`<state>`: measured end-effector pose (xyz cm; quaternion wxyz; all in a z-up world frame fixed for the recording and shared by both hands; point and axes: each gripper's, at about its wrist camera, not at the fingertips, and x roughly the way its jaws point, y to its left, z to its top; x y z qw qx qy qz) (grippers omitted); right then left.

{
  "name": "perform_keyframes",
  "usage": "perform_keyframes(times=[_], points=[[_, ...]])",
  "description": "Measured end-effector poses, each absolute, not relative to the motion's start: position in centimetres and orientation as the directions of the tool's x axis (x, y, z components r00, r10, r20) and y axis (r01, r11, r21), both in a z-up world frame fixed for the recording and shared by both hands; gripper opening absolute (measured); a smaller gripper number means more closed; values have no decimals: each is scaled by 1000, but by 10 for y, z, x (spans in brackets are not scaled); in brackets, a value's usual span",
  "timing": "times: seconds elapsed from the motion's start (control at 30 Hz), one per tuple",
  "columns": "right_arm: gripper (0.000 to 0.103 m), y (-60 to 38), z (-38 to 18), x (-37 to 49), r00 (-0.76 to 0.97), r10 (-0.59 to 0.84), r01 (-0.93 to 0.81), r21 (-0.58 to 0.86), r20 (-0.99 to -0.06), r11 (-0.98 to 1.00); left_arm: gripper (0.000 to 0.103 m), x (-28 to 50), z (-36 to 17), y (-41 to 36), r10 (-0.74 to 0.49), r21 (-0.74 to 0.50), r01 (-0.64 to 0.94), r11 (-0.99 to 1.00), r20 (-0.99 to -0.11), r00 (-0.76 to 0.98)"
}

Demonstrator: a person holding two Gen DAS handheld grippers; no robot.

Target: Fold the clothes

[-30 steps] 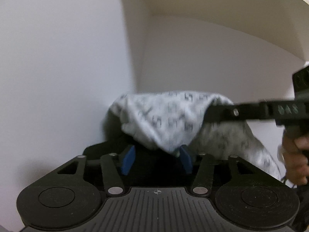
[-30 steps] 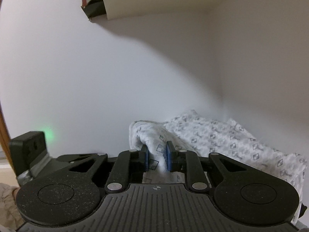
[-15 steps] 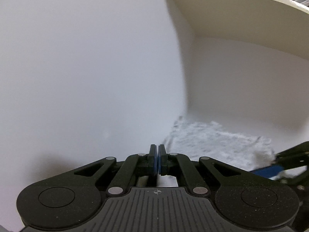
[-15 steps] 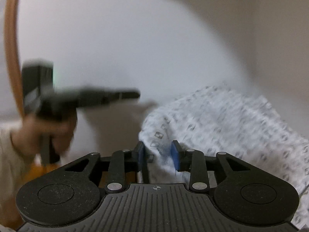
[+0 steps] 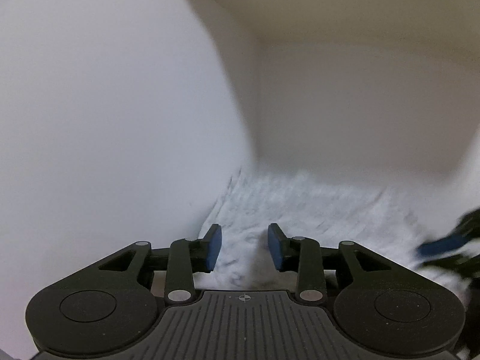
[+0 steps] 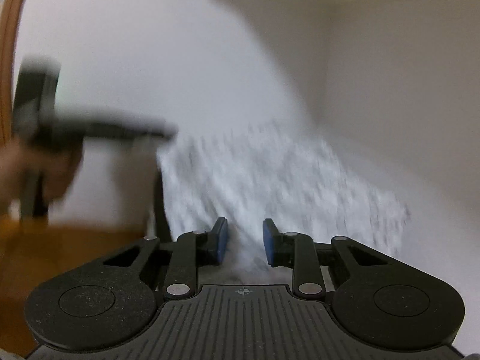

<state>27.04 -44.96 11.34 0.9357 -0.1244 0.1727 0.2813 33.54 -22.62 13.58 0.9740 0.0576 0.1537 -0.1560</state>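
Moved since half a second ago: left tool [image 5: 244,247], then pressed fully closed, now stands with its blue pads [image 5: 213,247] well apart; right tool [image 6: 244,244] is parted a little wider than before, and both views are more blurred.

Item 1, left tool. Black linkage, blue pads, jaws wide apart. White patterned garment [image 5: 315,207] runs up between the pads, but they do not close on it; whether either pad touches the cloth cannot be told.

Item 2, right tool. Same build, blue pads [image 6: 221,240] spread with a clear gap. Cloth [image 6: 270,180] lies between and beyond them, not clamped. In the left wrist view this tool [image 5: 447,244] shows as a dark and blue smear at the right edge, over the far side of the garment.

Item 3, garment. White fabric with small dark printed marks, lying spread on the white table [image 5: 105,150], reaching from just before both tools back toward the corner where the walls meet. Print detail lost to motion blur.

Item 4, left tool as seen from the right wrist [image 6: 99,127]. Dark blurred bar held by a hand [image 6: 45,174] at the left, its tip reaching the garment's left edge.

Item 5, surroundings. Brown wooden surface [image 6: 75,249] at lower left of the right wrist view; pale walls [image 5: 360,105] behind; underside of a shelf [image 5: 330,3] overhead.
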Motion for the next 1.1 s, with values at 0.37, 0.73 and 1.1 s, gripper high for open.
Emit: perform_keyframes(times=[0.37, 0.73, 1.1], points=[[28, -484, 109, 262, 801, 489, -545, -81, -345, 835, 39, 299, 126, -190, -283, 67, 320, 945, -326, 902], [60, -448, 115, 231, 792, 547, -601, -182, -271, 779, 42, 315, 106, -220, -415, -250, 344, 905, -345, 842], [18, -453, 127, 220, 787, 508, -600, -244, -349, 762, 23, 320, 119, -233, -35, 165, 85, 983, -286, 958]])
